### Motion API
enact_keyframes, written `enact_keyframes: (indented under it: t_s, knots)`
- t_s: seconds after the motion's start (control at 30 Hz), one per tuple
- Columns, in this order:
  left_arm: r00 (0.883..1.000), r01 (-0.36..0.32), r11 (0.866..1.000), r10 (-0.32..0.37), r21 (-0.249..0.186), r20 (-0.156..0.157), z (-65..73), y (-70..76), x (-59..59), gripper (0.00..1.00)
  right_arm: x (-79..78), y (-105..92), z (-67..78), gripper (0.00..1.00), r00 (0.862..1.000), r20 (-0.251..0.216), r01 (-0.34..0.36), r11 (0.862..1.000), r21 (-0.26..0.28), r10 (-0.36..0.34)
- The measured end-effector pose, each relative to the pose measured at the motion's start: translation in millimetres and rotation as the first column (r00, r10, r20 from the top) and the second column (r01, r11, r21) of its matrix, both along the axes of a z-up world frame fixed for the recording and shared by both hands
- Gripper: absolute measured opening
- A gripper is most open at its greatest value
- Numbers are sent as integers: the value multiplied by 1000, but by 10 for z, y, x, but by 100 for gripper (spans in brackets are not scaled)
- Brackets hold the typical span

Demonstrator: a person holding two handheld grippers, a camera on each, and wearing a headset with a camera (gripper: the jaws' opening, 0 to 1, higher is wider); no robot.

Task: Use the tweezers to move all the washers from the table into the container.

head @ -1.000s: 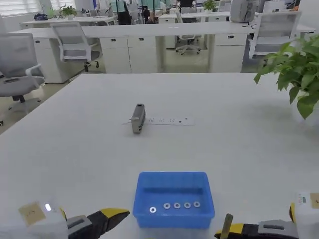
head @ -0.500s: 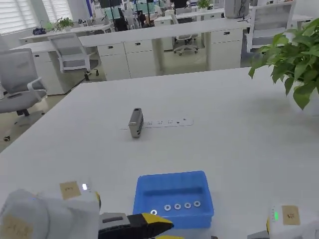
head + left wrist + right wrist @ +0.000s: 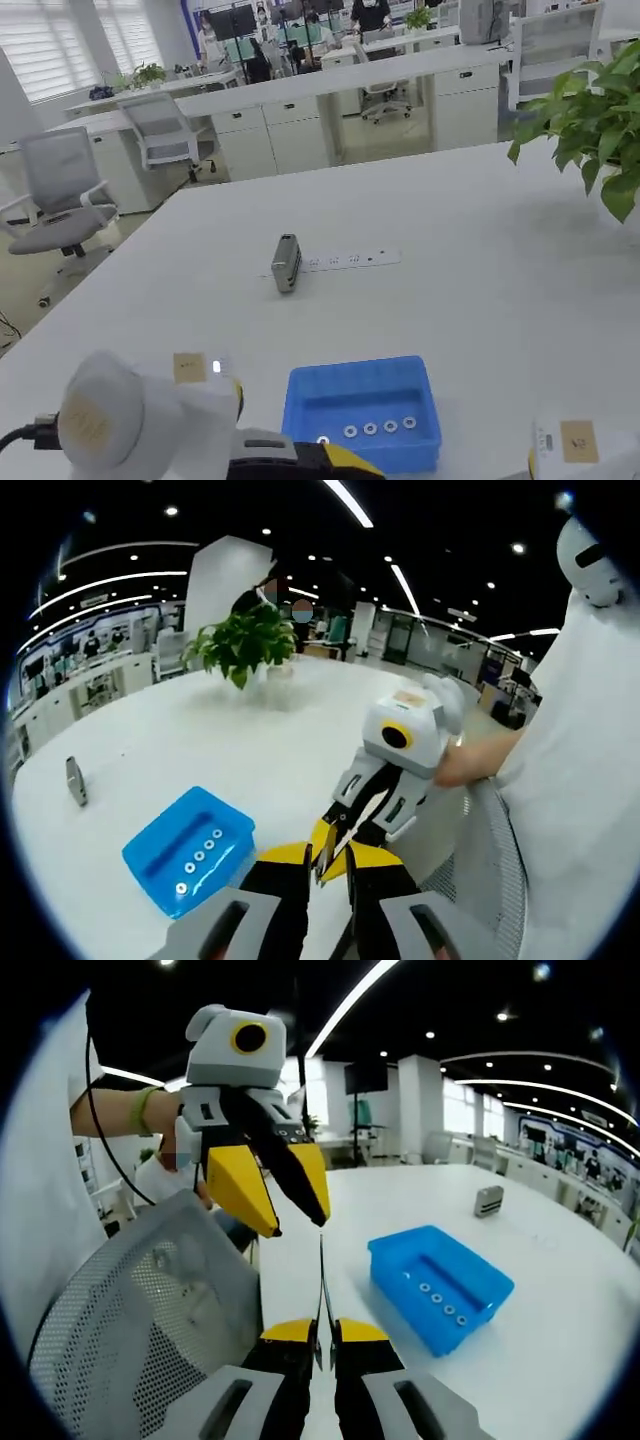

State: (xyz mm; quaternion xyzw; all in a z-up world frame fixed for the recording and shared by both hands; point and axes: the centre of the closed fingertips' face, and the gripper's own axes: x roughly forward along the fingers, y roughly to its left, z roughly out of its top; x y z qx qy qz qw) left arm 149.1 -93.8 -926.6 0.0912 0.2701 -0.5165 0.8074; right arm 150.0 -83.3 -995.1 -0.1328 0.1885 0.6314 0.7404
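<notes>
Right gripper: jaws clenched on thin tweezers projecting forward. Left gripper, facing it: jaws parted. Beyond, on the white surface, a blue container holds five washers in a row along its near side; farther off lie a grey device and power strip.

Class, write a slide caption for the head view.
Five washers lined up in the blue container on a white table.
</notes>
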Motion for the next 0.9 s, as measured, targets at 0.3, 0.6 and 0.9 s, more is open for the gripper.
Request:
enact_keyframes:
  t_s: [0.3,0.6,0.9]
  knots:
    - [996,72,994,-76,88,39,-3,-61,-21,10,-86,40,-15,3,998,32,-51,998,-28,52]
    - [985,143,979,-155,148,78,-58,-106,-96,0,-150,45,-71,3,994,50,-94,993,-68,97]
    - [973,201,952,-220,230,62,-172,-43,-146,0,-143,-2,-183,4,993,44,-105,987,-122,111]
